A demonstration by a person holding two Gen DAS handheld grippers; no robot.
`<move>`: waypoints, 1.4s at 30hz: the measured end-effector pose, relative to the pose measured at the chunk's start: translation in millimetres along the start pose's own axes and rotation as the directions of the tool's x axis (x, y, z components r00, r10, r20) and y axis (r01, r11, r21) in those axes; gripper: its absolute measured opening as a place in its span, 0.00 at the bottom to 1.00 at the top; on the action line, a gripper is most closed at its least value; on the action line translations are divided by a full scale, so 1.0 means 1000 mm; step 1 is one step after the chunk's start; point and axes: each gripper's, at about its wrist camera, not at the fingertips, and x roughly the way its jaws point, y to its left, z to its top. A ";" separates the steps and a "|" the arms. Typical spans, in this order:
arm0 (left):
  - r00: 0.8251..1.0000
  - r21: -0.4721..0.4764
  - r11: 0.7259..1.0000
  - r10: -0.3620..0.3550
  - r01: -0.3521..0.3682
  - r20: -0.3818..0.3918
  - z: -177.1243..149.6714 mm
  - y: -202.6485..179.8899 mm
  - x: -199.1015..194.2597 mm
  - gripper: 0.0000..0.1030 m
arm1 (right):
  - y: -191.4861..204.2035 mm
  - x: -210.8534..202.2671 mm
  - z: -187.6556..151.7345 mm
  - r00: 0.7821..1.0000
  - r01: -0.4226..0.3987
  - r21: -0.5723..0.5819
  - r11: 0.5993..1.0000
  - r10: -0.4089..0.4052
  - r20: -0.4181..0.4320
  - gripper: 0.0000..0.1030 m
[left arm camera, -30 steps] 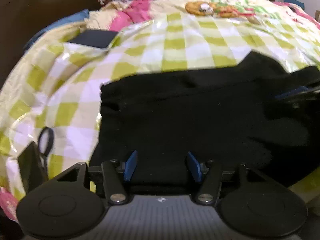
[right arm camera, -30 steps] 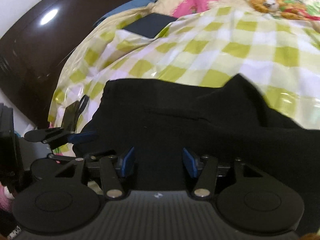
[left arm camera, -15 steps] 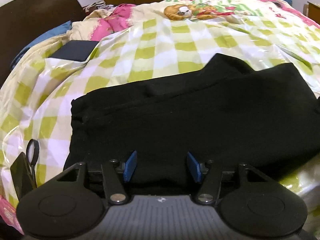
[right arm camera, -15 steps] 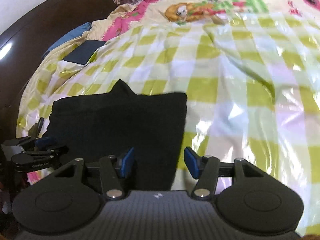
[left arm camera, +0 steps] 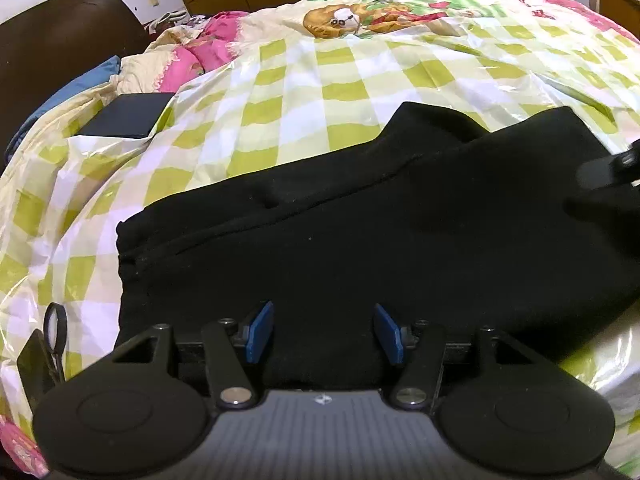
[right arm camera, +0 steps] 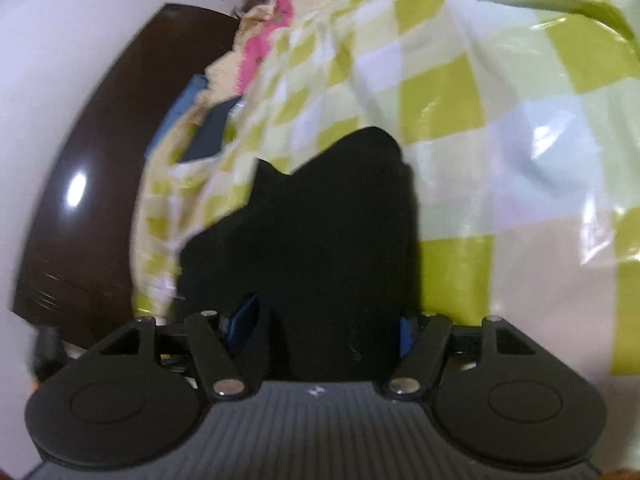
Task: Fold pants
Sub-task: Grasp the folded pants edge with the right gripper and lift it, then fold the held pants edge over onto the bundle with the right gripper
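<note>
The black pants [left arm camera: 360, 224] lie folded in a wide band across the green-checked bed cover [left arm camera: 304, 88]. My left gripper [left arm camera: 323, 334] is open over their near left edge, blue pads apart, nothing held. In the right wrist view the pants [right arm camera: 320, 216] fill the space between the open fingers of my right gripper [right arm camera: 326, 330]; the cloth sits in the gap and the pads stand wide on either side. Part of the right gripper shows at the right edge of the left wrist view [left arm camera: 616, 168], over the pants' right end.
A dark flat rectangle [left arm camera: 126, 116] lies at the far left of the bed. Scissors [left arm camera: 54, 332] lie at the near left edge. A dark headboard [right arm camera: 100, 184] stands to the left. A pink and cream quilt [left arm camera: 192, 56] is bunched at the back.
My right gripper has swung low and in close to the pants' right end, so cloth now lies between its fingers. My left gripper has stayed open at the near left edge.
</note>
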 end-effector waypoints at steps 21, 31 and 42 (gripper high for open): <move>0.997 0.174 0.982 -0.068 0.073 -0.038 0.022 -0.081 -0.001 0.61 | -0.058 -0.017 0.003 0.953 -0.304 0.351 0.886 0.284 0.108 0.19; 0.940 0.262 0.912 -0.339 0.317 0.041 0.065 -0.203 -0.006 0.65 | -0.067 -0.179 0.018 0.965 -0.032 0.272 0.962 -0.042 0.260 0.20; 0.947 0.111 0.958 -0.281 0.266 0.155 0.015 -0.099 -0.046 0.71 | 0.070 -0.132 0.043 0.948 0.215 0.111 0.970 -0.234 0.217 0.25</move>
